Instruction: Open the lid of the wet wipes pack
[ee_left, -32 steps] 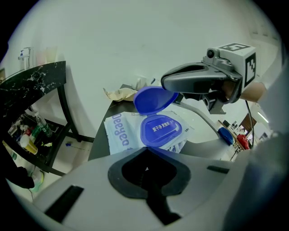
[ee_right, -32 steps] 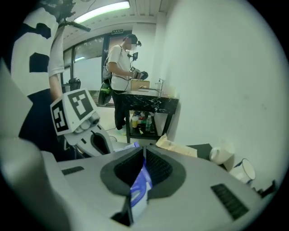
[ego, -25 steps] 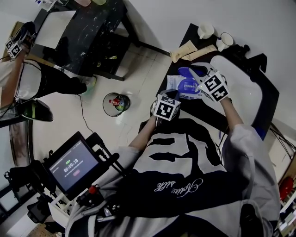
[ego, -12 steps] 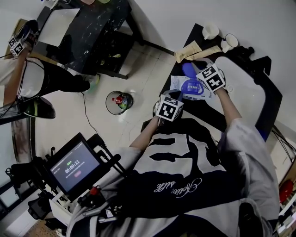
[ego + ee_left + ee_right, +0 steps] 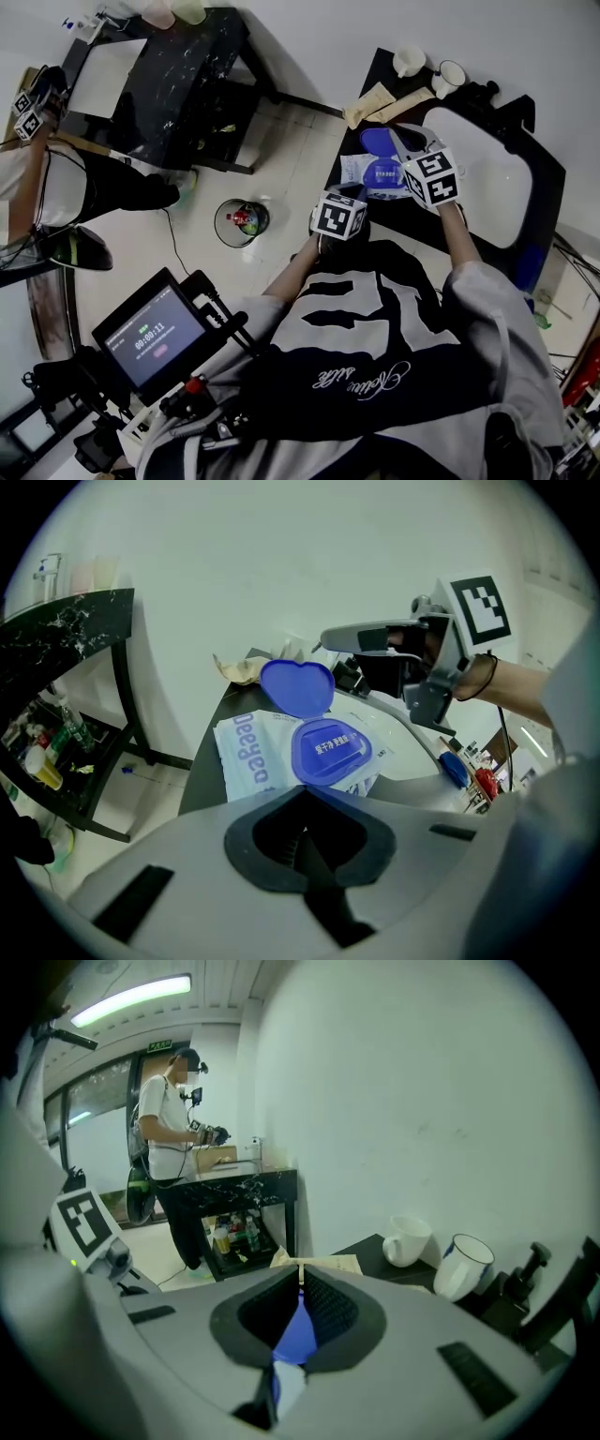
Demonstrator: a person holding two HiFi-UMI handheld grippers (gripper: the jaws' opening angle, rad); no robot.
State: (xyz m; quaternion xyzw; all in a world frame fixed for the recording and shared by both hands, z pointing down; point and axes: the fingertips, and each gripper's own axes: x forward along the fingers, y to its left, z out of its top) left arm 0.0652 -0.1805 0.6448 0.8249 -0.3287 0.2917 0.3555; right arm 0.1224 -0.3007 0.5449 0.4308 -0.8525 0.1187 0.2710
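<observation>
1. Pack location: the wet wipes pack (image 5: 356,172) lies flat on the black desk (image 5: 384,67), directly ahead of the person. Two mugs (image 5: 410,61) and some tan sachets (image 5: 380,98) sit well behind it, clear of the work.
2. Lid condition: the blue lid (image 5: 297,686) is swung up off its blue frame (image 5: 330,752). It stands near upright at the far side of the wet wipes pack (image 5: 246,757). Judged from this, the opening step is essentially complete.
3. Right tool (image 5: 300,1283): clenched on the lid (image 5: 298,1330).
   - Blue plastic fills the gap between the jaws in the right gripper view.
   - In the left gripper view, the right tool (image 5: 326,641) reaches in from above, at the lid's upper edge.
   - A hold at the free edge, far from the hinge, gives the most leverage and prevents the flap from springing down.
4. Left tool (image 5: 300,797): jaws closed together, tips at the near edge of the pack.
   - Whether wrapper film is pinched between the jaws cannot be confirmed.
   - Its place at the near edge, opposite the hinge, suits bracing the light pack so that it does not lift with the lid.
5. Caution: the pack looks soft and light. A pull beyond the hinge stop would likely drag or tip it unless the near edge is held down.
</observation>
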